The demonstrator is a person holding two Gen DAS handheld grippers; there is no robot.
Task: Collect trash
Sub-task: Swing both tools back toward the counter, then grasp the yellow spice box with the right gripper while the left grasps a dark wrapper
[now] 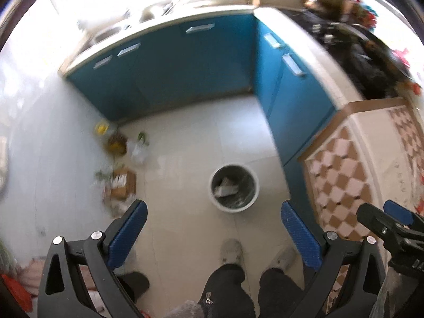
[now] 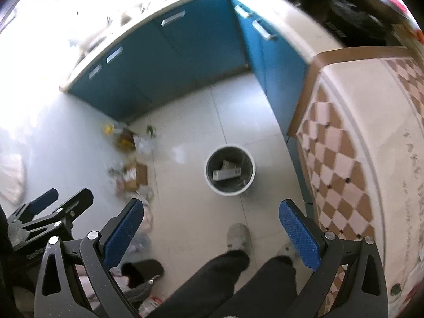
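A round white bin [image 1: 234,188] [image 2: 230,170] with a dark inside stands on the pale tiled floor, with a crumpled grey-white wrapper in it. Litter lies along the left wall: a flattened cardboard piece [image 1: 122,183] [image 2: 135,177], a clear plastic bag [image 1: 138,150] [image 2: 144,144], a yellow-brown bag [image 1: 116,143] [image 2: 125,138] and a yellow lid [image 1: 101,128]. My left gripper [image 1: 214,234] hangs high above the floor, open and empty. My right gripper [image 2: 212,232] is also open and empty, beside the left one.
Blue cabinets [image 1: 169,69] run along the far and right sides under a pale counter. A checkered-cloth surface [image 2: 344,159] is close on the right. The person's legs and grey slippers [image 1: 232,249] stand below. More bags and a dark cloth lie at bottom left.
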